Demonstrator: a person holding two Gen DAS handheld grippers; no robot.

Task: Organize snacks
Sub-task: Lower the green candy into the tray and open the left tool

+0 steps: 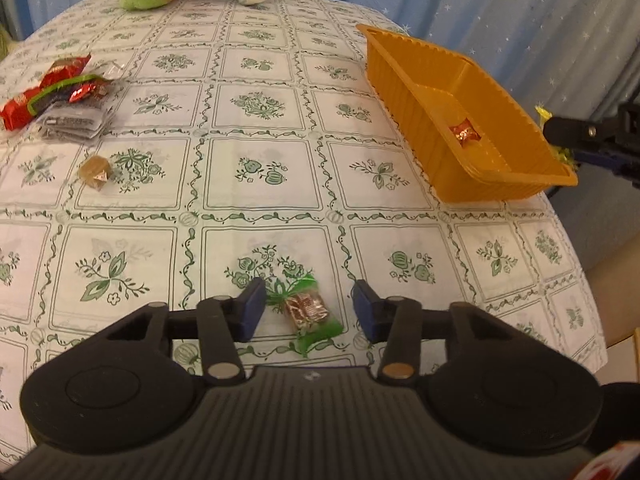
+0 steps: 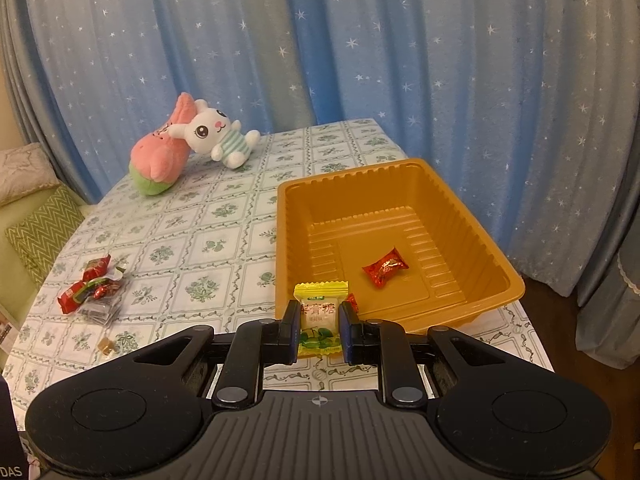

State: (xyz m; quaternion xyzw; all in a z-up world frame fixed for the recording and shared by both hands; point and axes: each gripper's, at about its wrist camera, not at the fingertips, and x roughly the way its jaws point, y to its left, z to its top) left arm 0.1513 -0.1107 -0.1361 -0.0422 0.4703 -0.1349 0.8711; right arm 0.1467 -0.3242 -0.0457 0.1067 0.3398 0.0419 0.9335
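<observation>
The left gripper (image 1: 308, 310) stood with jaws apart around a green-wrapped candy (image 1: 308, 312) lying on the tablecloth (image 1: 256, 184), apparently untouched. The right gripper (image 2: 319, 330) clamped a yellow candy packet (image 2: 320, 320) before the orange tray (image 2: 400, 184), which held a red candy (image 2: 385, 267).

Left gripper (image 1: 308, 310): I have it angled steeply down, close over the tabletop; jaws apart, blue pads standing clear on either side of a green-wrapped candy (image 1: 310, 312), neither pad pressing it.
Right gripper (image 2: 319, 326): I have it tilted down less steeply, jaws clamped on an upright yellow candy packet (image 2: 319, 320), pads against both its sides.
</observation>
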